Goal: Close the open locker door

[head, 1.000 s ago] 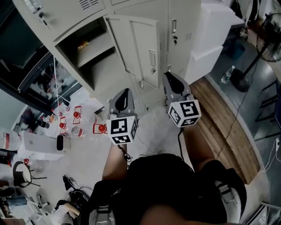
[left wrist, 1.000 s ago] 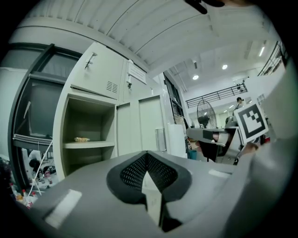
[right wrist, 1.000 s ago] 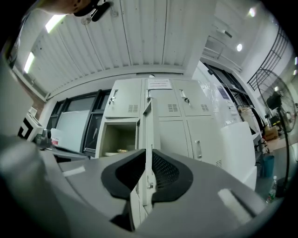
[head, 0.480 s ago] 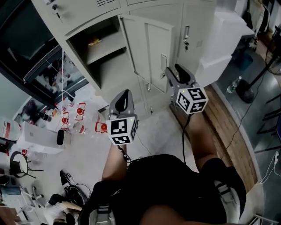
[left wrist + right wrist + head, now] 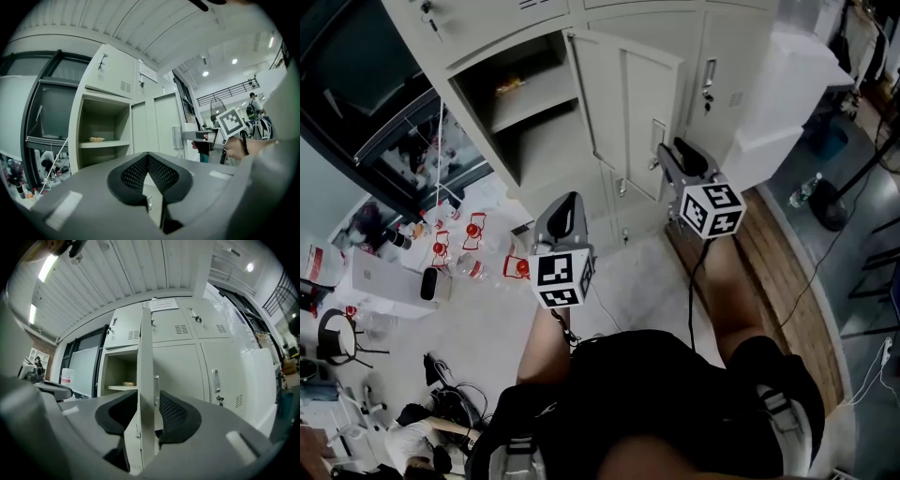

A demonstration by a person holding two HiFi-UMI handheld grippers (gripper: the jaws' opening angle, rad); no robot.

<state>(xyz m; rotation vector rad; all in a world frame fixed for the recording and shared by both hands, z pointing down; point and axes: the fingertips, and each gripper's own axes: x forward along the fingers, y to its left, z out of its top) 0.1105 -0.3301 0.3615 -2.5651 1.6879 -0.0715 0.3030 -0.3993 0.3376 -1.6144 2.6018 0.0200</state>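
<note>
Between the spread, closing fingers [image 5: 177, 414] of my right gripper [image 5: 146, 403] stands the free edge of the open pale grey metal locker door [image 5: 146, 343]; I'd pinch it squarely, then swing it shut. My left gripper [image 5: 147, 161] has its fingers together, empty.

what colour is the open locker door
The locker door is plain pale grey, best seen in the head view.

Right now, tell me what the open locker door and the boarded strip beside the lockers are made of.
The open locker door is probably sheet metal painted pale grey, matt: thin folded edge, pressed panels, a metal latch plate. The boarded strip looks like wood: brown planks with seams between them. Whether it is varnished cannot be told.
</note>
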